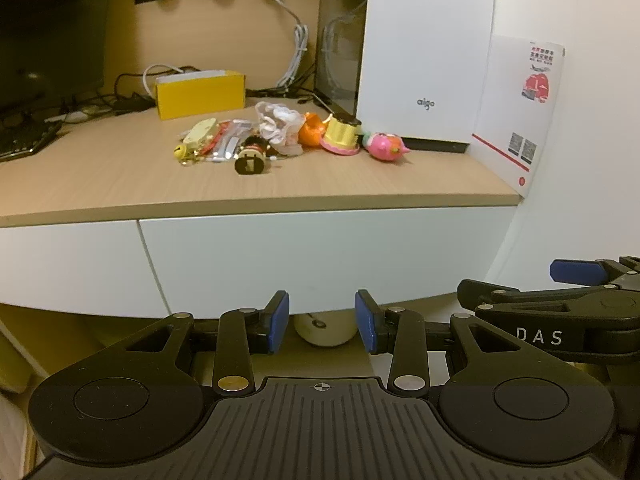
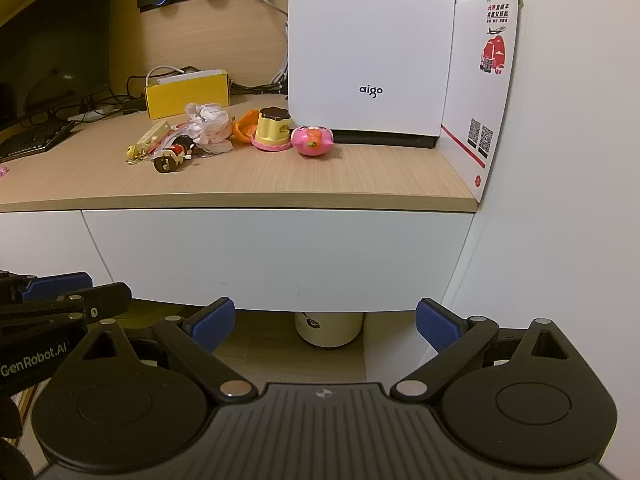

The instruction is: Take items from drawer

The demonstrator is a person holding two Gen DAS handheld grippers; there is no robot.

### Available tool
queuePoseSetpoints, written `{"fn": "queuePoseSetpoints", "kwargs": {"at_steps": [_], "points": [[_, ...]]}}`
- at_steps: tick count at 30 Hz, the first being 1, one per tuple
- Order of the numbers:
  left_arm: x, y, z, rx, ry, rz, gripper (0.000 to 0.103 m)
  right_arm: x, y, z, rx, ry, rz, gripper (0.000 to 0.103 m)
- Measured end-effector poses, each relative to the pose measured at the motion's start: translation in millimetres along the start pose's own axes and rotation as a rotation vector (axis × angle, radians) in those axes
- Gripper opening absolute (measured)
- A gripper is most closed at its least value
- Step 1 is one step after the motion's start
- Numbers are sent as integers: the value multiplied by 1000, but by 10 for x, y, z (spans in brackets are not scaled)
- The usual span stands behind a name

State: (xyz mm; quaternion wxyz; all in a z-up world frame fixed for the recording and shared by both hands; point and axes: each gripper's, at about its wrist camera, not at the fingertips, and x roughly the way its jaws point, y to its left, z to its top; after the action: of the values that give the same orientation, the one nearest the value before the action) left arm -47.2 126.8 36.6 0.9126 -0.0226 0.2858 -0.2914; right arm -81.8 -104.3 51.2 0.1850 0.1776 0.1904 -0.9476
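Note:
A white drawer front [image 1: 320, 256] [image 2: 276, 256] sits shut under the wooden desktop [image 1: 120, 184] [image 2: 280, 184]. On the desktop lie several small items: a pink pig toy [image 1: 386, 147] [image 2: 312, 141], a yellow cup-shaped toy [image 1: 342, 134] [image 2: 273, 128], an orange piece [image 1: 310, 128], a crumpled white bag [image 1: 278, 122] [image 2: 208, 120], a small doll [image 1: 252, 156] [image 2: 172, 156] and a keychain [image 1: 182, 152]. My left gripper [image 1: 322, 320] hangs below the drawer, open and holding nothing. My right gripper [image 2: 324, 324] is open wide, also below the drawer.
A white aigo tower [image 1: 424, 40] [image 2: 370, 40] stands at the desk's back right, a white leaflet [image 1: 520, 112] [image 2: 480, 88] against the wall. A yellow box [image 1: 200, 94], cables, a monitor and a keyboard [image 1: 24, 140] sit left. A cream bin [image 2: 328, 328] is under the desk.

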Motion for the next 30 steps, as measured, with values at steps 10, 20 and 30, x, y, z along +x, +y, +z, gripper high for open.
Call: {"fn": "queuePoseSetpoints", "kwargs": {"at_steps": [10,20,30], "points": [[0,2,-2,8,4,-18,40,-1,-15,4,4,-2,-1,98],[-2,13,-2,22,9,-46,40,-4,-17,5,5,0,0,98],[-1,6,-26,22,16,-58,40,-3,-27,4,12,5,2,98]]}}
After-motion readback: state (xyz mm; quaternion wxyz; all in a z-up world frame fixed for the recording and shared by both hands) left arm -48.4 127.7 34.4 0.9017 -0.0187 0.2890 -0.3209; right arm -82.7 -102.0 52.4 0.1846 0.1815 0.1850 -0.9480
